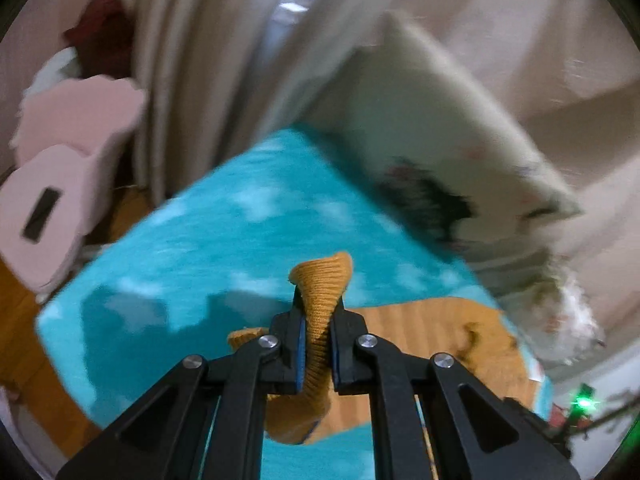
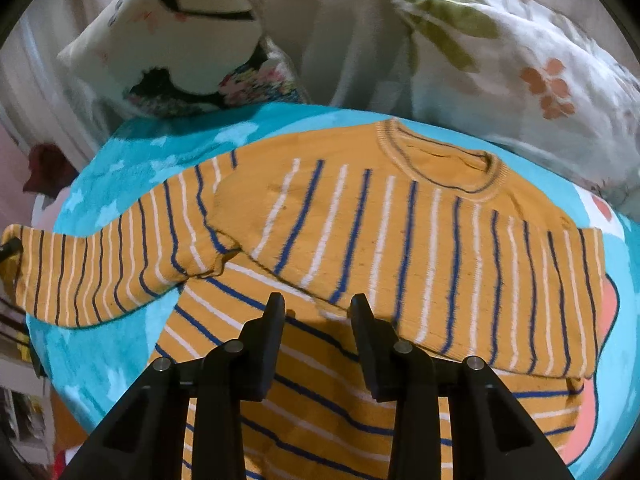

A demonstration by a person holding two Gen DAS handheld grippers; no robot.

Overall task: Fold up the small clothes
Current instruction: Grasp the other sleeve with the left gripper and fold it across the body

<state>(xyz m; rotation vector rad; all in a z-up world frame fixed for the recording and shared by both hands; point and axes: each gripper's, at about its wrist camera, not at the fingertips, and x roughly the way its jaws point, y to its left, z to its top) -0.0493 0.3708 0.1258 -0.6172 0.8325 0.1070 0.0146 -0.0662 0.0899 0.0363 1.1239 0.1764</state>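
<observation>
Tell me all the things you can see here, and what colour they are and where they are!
sweater: one, mustard yellow with blue and white stripes, spread on the blanket, one sleeve stretched out to the side
sleeve cuff: one, mustard yellow, pinched in the left gripper
blanket: one, turquoise with pale star shapes, under the sweater
pillows: two, white with flower and dark prints, behind the blanket
curtain: one, beige, hanging in the background
chair: one, pink, beside the blanket on the wooden floor
left gripper: one, black, closed on the cuff
right gripper: one, black, open above the sweater's body
</observation>
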